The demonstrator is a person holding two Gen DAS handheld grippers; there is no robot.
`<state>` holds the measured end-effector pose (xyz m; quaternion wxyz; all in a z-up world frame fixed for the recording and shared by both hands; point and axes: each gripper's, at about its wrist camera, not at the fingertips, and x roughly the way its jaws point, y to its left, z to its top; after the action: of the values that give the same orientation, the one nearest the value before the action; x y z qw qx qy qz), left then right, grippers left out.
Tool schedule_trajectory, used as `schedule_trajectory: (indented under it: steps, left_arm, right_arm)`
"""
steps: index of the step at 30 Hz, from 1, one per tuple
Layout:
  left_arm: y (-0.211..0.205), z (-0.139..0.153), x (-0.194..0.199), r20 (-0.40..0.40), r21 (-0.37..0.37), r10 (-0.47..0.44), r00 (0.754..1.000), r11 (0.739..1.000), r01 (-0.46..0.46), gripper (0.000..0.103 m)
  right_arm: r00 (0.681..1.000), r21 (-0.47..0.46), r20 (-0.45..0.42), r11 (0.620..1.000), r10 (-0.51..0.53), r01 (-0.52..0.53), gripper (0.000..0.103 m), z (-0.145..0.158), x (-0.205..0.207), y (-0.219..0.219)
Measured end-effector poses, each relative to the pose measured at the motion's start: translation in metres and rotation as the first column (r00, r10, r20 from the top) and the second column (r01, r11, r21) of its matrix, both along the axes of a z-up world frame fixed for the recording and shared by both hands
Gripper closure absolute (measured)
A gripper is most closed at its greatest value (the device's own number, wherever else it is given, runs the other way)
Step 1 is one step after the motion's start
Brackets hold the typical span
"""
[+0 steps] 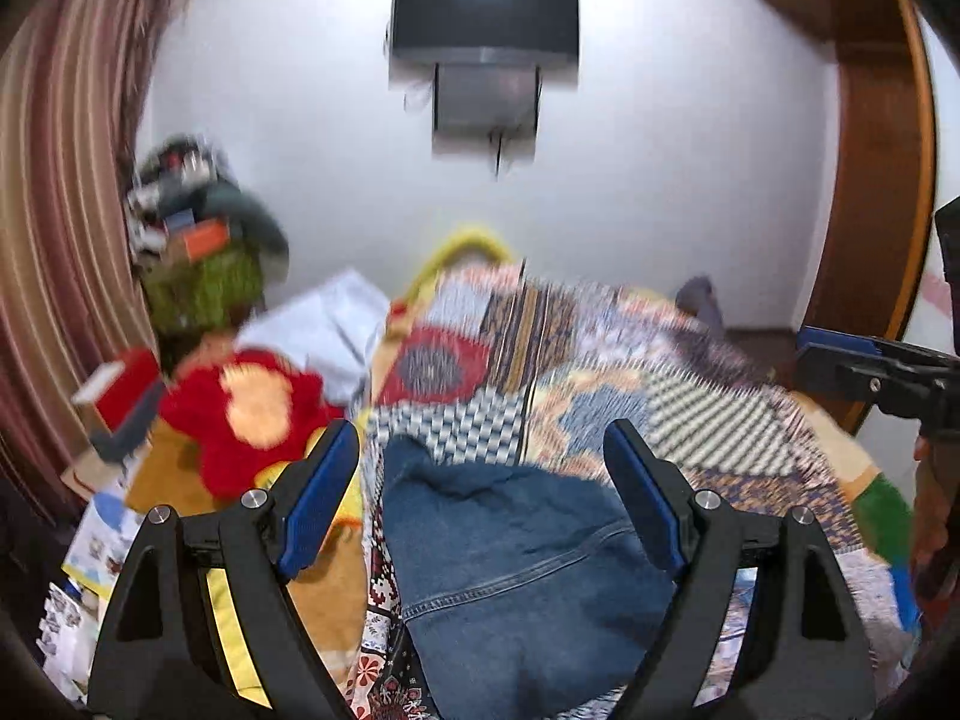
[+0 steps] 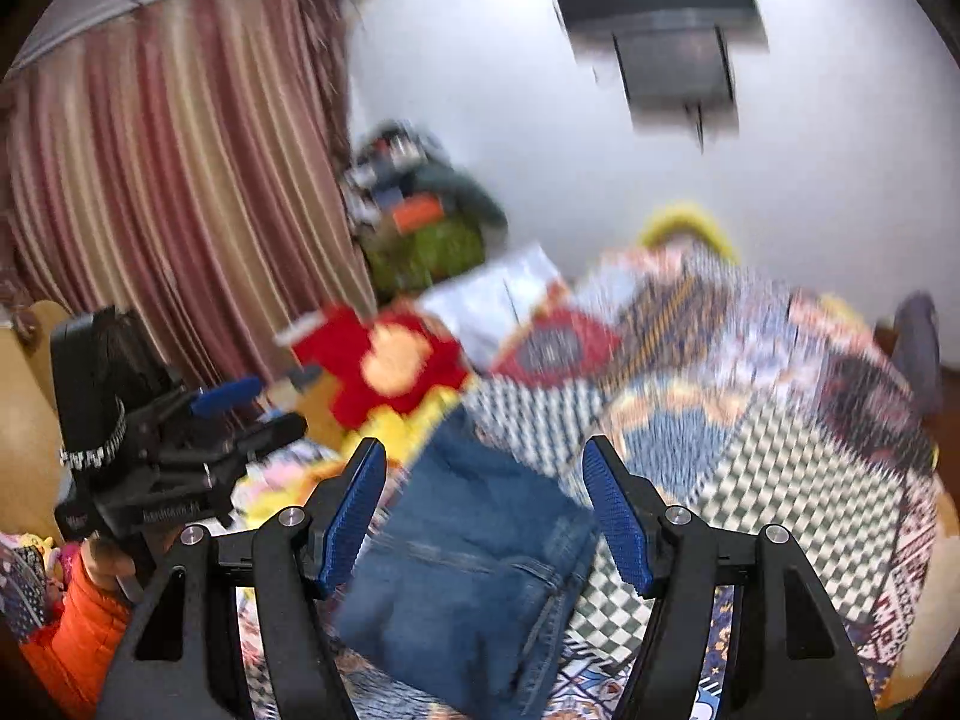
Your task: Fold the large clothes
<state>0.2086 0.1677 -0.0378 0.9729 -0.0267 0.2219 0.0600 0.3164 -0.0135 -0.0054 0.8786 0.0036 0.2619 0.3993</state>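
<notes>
folded blue denim jeans (image 1: 516, 570) on patchwork-print bedspread (image 1: 690, 396)

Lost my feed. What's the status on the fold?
Both grippers open, empty. Jeans folded on patchwork bedspread. Nothing in the way.

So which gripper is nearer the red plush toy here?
Left. The left gripper hangs just right of the red plush toy, over the jeans. The right gripper sits farther right, beyond the left one.
</notes>
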Motion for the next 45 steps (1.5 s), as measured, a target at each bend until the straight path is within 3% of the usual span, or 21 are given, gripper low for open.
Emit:
schedule_trajectory:
  steps: [5,8,12,17,20,24,28,45]
  left_arm:
    - [-0.028,0.035,-0.071,0.155,-0.003,0.013,0.988,1.0,-0.013,0.019]
    - [-0.043,0.044,-0.105,0.221,-0.004,0.041,0.974,0.999,-0.041,0.019]
    - [-0.057,0.047,-0.138,0.264,-0.028,0.067,0.962,0.998,-0.062,0.019]
    - [-0.073,0.046,-0.159,0.288,0.012,0.104,0.952,0.994,-0.112,0.015]
    - [-0.08,0.042,-0.168,0.289,-0.005,0.103,0.952,0.994,-0.107,0.005]
    - [-0.083,0.04,-0.175,0.282,0.0,0.111,0.953,0.993,-0.116,0.0]
    - [-0.081,0.037,-0.174,0.269,-0.013,0.119,0.956,0.993,-0.12,0.0]
    - [-0.077,0.03,-0.172,0.25,-0.03,0.117,0.961,0.993,-0.113,0.0]
  right_arm:
    - [0.988,0.094,0.15,0.995,-0.039,0.025,0.037,0.041,-0.074,-0.028]
    - [0.98,0.143,0.187,0.989,-0.064,0.037,0.037,0.05,-0.111,-0.042]
    - [0.974,0.158,0.208,0.986,-0.089,0.056,0.037,0.047,-0.15,-0.052]
    - [0.962,0.116,0.247,0.989,-0.119,0.092,0.037,0.042,-0.181,-0.055]
    - [0.964,0.113,0.236,0.989,-0.121,0.097,0.033,0.04,-0.188,-0.058]
    - [0.959,0.114,0.237,0.985,-0.157,0.132,0.011,0.039,-0.195,-0.062]
    - [0.948,0.102,0.254,0.98,-0.194,0.173,0.001,0.038,-0.198,-0.064]
    - [0.952,0.084,0.231,0.979,-0.203,0.188,0.0,0.035,-0.194,-0.065]
